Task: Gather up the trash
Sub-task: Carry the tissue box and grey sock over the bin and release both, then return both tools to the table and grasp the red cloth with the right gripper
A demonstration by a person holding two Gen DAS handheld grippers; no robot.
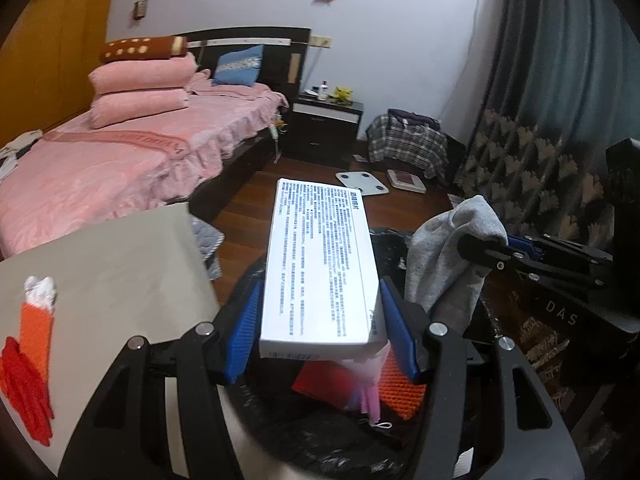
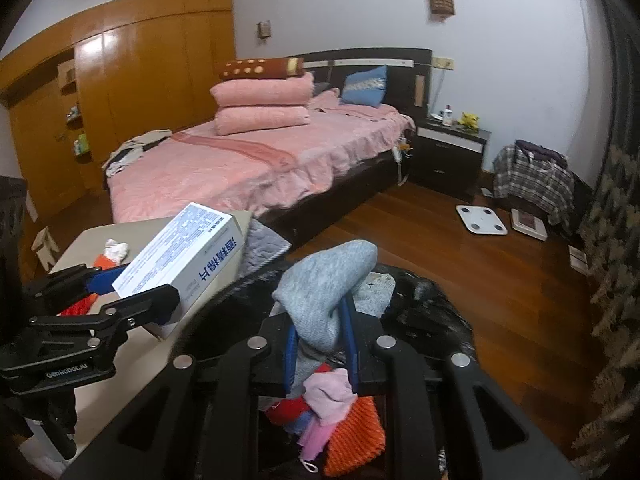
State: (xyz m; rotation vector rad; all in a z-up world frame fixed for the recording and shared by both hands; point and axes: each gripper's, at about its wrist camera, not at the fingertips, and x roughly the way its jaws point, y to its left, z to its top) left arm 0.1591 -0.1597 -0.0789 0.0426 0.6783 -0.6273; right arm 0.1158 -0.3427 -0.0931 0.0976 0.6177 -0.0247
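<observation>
A bedroom with a pink bed (image 2: 256, 168) and a dark wooden floor (image 2: 460, 272); a beige table (image 1: 120, 264) stands near. The left gripper (image 1: 320, 320) clamps a white box (image 1: 320, 264), whose long axis points away over the black trash bag (image 2: 424, 304). The right gripper (image 2: 320, 344), nearly closed, pinches a grey sock (image 2: 328, 280) above the bag.

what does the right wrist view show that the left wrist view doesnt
Only the right wrist view shows the shelves set in the wooden wardrobe, the small stool on the floor, and the grey sock pinched between the right gripper pads from behind.

Only the left wrist view shows the white box face-on between the left gripper pads, and the curtain.

Both share the pink bed, nightstand, white scale, and the black bag with orange and pink items below the grippers.
</observation>
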